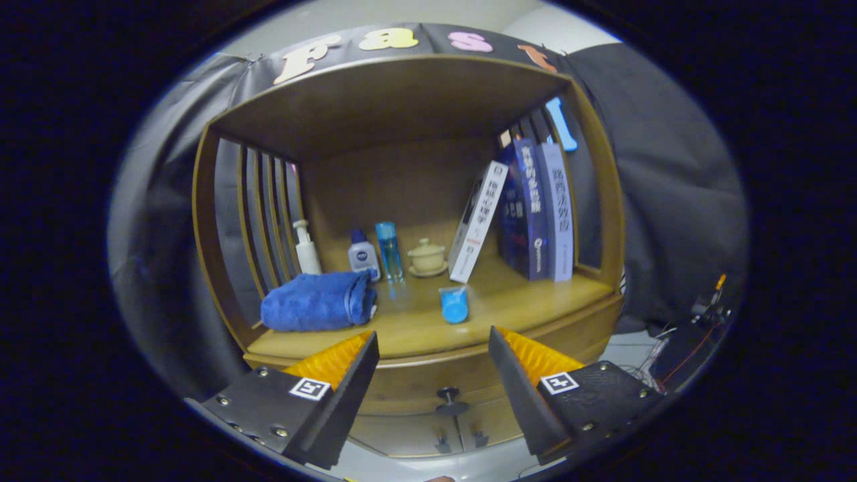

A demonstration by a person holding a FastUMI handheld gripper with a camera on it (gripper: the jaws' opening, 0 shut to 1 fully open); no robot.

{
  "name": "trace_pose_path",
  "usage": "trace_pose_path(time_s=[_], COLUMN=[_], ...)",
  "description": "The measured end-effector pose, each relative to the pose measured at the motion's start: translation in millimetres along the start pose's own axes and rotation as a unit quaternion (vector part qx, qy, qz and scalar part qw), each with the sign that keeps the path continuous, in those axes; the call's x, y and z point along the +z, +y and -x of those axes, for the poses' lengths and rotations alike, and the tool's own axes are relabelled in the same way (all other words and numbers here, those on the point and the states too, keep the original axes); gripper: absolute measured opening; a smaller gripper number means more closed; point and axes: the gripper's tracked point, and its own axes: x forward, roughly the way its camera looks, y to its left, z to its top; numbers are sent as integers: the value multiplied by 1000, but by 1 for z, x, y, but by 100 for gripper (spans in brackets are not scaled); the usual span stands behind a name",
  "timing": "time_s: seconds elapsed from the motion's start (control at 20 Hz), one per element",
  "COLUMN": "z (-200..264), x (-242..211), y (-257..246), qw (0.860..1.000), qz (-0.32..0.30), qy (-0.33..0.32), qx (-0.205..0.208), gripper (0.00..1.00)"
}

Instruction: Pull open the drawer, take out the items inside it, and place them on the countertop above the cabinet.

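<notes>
A wooden cabinet stands ahead of me with its countertop [509, 301] at about finger height. Below the top, the drawer front [415, 391] looks pushed in, and its dark round knob [450, 399] sits between and just below my fingertips. My gripper [434, 348] is open, some way in front of the cabinet, with nothing between its fingers. On the countertop lie a folded blue towel [315, 301] on the left and a small blue cylinder [455, 304] on its side near the front edge. The inside of the drawer is hidden.
At the back of the shelf stand a white pump bottle [306, 249], a small white bottle [363, 254], a clear blue bottle [389, 250] and a lidded cream cup [427, 257]. Books [529, 211] lean at the right. Two lower cabinet doors [442, 432] sit under the drawer.
</notes>
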Motion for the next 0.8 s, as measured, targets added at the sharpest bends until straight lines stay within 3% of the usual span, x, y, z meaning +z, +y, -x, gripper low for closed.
trace_pose_path(time_s=[0.45,0.8], z=[94,147], x=[137,166], y=[-8,-33], qw=[986,978], qz=[70,54], qy=[-140,-171], qx=[-57,-101], gripper=[98,98])
